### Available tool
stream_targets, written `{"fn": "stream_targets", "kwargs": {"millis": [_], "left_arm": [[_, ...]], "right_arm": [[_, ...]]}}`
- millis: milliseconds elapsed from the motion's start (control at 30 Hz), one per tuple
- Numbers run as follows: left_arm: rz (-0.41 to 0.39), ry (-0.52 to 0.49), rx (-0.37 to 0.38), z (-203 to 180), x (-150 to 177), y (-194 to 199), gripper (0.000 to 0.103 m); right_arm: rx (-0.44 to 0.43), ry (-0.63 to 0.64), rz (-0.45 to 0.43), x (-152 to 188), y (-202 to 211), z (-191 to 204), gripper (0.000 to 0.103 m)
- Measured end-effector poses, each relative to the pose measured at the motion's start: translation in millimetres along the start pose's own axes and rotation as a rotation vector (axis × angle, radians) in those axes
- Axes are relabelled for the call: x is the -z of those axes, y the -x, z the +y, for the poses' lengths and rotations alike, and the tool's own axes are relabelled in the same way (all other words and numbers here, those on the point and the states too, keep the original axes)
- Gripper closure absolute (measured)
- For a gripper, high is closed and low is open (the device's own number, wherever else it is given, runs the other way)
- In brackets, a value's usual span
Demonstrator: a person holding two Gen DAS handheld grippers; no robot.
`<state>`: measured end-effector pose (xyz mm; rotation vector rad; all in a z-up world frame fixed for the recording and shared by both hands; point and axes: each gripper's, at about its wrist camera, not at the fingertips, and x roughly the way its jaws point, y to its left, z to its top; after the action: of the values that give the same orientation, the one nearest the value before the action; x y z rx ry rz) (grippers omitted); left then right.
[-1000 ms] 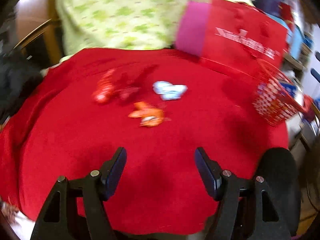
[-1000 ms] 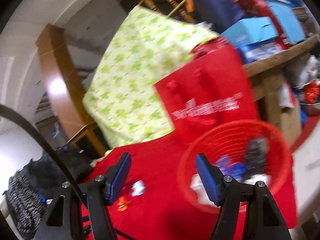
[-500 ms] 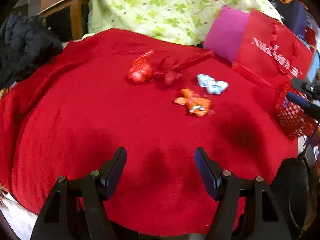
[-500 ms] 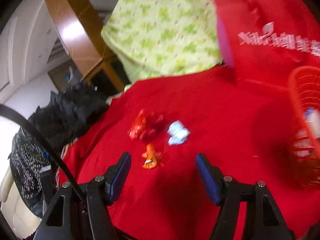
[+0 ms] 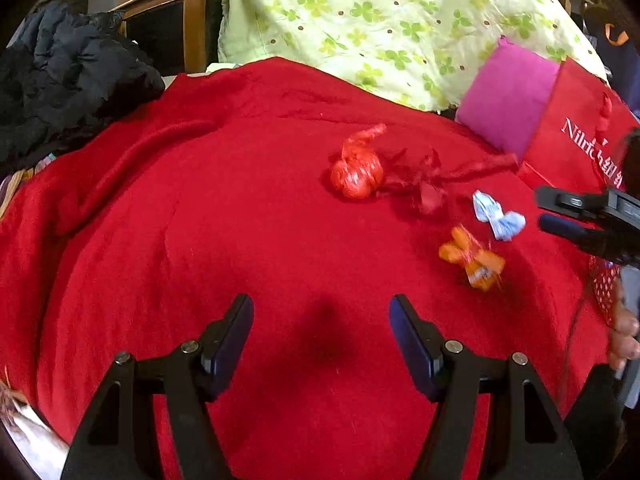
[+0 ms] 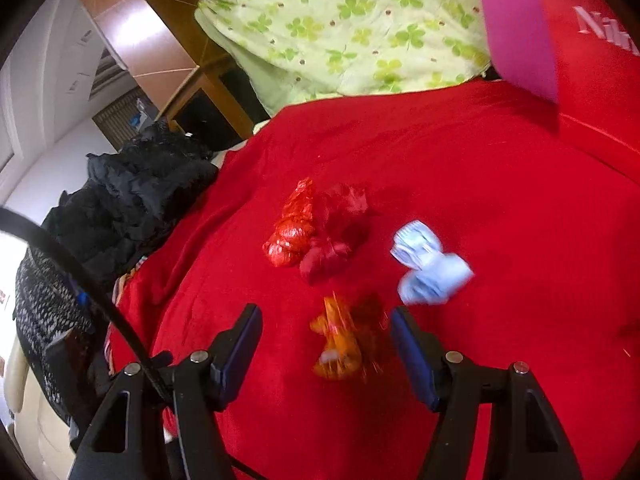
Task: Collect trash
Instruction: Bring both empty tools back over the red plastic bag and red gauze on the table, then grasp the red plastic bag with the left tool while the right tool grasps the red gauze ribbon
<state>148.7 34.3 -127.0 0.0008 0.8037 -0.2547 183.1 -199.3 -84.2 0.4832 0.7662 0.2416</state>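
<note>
Crumpled wrappers lie on a red cloth (image 5: 200,240): an orange wrapper (image 5: 472,258) (image 6: 338,344), a pale blue wrapper (image 5: 498,216) (image 6: 430,268), a shiny red ball wrapper (image 5: 356,168) (image 6: 292,236) and a dark red wrapper (image 5: 424,188) (image 6: 334,240). My right gripper (image 6: 326,346) is open and empty, jaws either side of the orange wrapper, just above it. It shows at the right edge of the left wrist view (image 5: 584,220). My left gripper (image 5: 320,336) is open and empty over bare cloth, well short of the wrappers.
A red mesh basket (image 5: 604,284) peeks in at the right edge. A red paper bag (image 5: 576,140) (image 6: 592,60) with a magenta side stands behind the wrappers. A green clover-print cloth (image 5: 380,20) hangs at the back. A black jacket (image 5: 68,80) (image 6: 132,208) lies at the left.
My right gripper swung away from the basket and dropped toward the wrappers, now straddling the orange one. My left gripper shifted left, so the wrappers now sit further right in its view.
</note>
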Motion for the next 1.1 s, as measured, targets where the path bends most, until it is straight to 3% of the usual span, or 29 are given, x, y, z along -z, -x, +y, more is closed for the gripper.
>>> {"fn": "stream_targets", "kwargs": {"millis": [300, 367, 433, 467, 567, 800, 933, 967, 1000, 1100], "left_arm": [[-0.034, -0.035, 0.0, 11, -41, -23, 0.032], [-0.03, -0.045, 0.001, 12, -50, -33, 0.032], [-0.023, -0.047, 0.017, 13, -59, -46, 0.032], [-0.02, -0.049, 0.032, 13, -65, -52, 0.032], [-0.006, -0.056, 0.057, 8, -80, -73, 0.032], [0.05, -0.046, 0.163, -10, -113, -131, 0.028], [0.122, -0.025, 0.153, -16, -120, -165, 0.029], [0.133, -0.003, 0.165, -15, -119, -170, 0.034], [0.143, 0.011, 0.173, -14, -119, -173, 0.046], [0.15, 0.044, 0.161, -14, -115, -168, 0.049]], "right_arm": [[0.033, -0.153, 0.081, -45, -105, -14, 0.034], [0.049, -0.195, 0.101, -50, -123, -19, 0.046], [0.053, -0.211, 0.133, -51, -140, -25, 0.066], [0.052, -0.2, 0.137, -50, -143, -26, 0.068], [0.035, -0.161, 0.094, -48, -130, -29, 0.071], [-0.056, -0.093, -0.047, -46, -54, -40, 0.071], [-0.062, -0.076, -0.087, -39, -18, -47, 0.071], [-0.058, -0.074, -0.098, -35, -8, -49, 0.071], [-0.054, -0.071, -0.104, -32, -3, -52, 0.071], [-0.025, -0.053, -0.131, -19, 19, -53, 0.071]]}}
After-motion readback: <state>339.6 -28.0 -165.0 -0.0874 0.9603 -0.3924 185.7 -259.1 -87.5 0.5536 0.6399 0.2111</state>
